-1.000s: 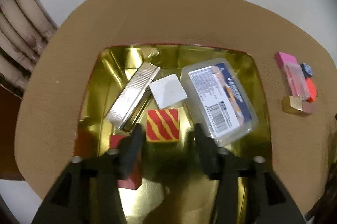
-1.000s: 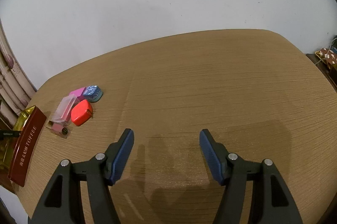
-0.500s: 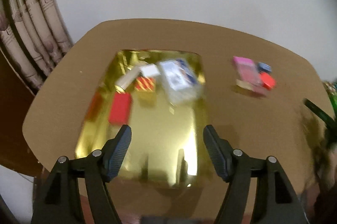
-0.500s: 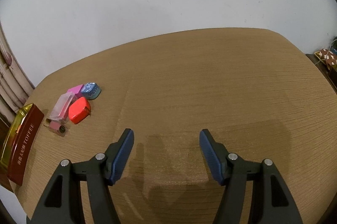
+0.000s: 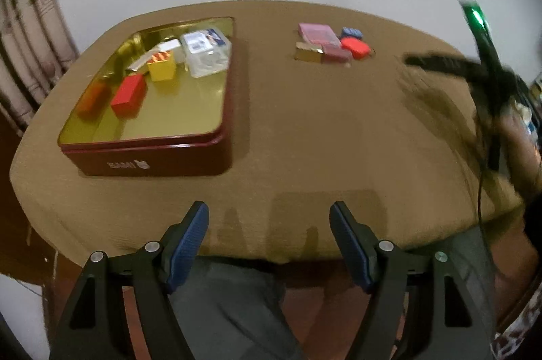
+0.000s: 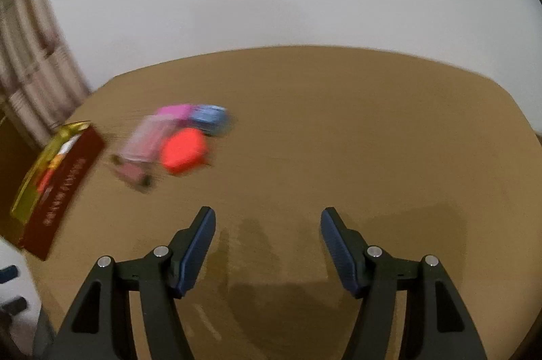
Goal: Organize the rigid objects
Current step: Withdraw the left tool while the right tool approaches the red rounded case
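Note:
A dark red tin (image 5: 152,153) with a gold inside stands at the table's left. In it lie a red block (image 5: 128,94), a yellow striped block (image 5: 162,65), a clear plastic box (image 5: 206,53) and a white square (image 5: 169,46). To its right on the table sit a pink box (image 5: 316,33), a gold block (image 5: 308,52), a blue piece (image 5: 351,32) and an orange-red piece (image 5: 355,46). My left gripper (image 5: 269,211) hangs over the near table edge, its jaws opening, nothing between them. My right gripper (image 6: 267,214) is open and empty, right of the blurred orange-red piece (image 6: 184,150) and tin (image 6: 67,177).
A striped curtain (image 5: 30,31) hangs at the left and a white wall stands behind the brown table (image 5: 321,129). A person's legs in grey trousers (image 5: 230,302) show below the near edge. The other gripper's dark, blurred fingers (image 5: 440,62) reach in from the right.
My left gripper has pulled back out of the tin to the near table edge and its jaws have widened. The right view has swung left, bringing the small pieces and tin closer to centre.

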A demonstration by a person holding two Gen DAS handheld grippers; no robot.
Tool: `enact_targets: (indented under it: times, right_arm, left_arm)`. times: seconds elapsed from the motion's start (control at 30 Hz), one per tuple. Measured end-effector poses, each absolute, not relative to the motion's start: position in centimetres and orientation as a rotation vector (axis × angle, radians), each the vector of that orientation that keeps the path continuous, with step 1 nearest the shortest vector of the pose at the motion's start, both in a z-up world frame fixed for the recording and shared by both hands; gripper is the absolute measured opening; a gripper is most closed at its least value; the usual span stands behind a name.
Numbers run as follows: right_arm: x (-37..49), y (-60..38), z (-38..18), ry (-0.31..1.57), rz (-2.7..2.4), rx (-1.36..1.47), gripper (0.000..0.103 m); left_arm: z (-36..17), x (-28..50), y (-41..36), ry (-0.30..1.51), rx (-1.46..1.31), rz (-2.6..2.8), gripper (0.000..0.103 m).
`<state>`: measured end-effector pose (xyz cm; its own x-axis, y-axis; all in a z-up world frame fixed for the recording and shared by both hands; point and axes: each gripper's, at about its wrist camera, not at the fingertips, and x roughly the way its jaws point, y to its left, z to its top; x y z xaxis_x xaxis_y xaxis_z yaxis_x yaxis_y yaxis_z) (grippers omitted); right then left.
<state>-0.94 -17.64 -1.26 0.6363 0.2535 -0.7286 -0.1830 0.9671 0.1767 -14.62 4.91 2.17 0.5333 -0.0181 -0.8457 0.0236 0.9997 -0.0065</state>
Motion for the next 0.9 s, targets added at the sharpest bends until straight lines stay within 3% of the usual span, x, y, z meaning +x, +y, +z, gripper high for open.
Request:
enact_targets:
  times: [0.27,0.8,0.87,0.9]
  right_arm:
    - [4.5,-11.1,-1.5,0.927,0.313,-0.116,0.066]
    - [8.7,-9.3,-2.9,0.997,0.398,-0.12,0.066]
    - [9.1,-9.2,-3.1,1.0,0.398,-0.126,0.064]
    - [9.2,-9.2,-3.2,1.0,0.391,-0.135,0.058]
  left_arm:
    - [1.8,-14.5,5.7,1.02,-0.041,-0.038,0.073]
    - [-0.5,-14.1,6.0,1.119,-0.079,-0.07,0.077]
    - [-0.6,-14.2,5.8,1.12,-0.065,-0.067,0.078]
    - [-0.6,-14.3,5.8,1.119,-0.061,-0.067,0.078]
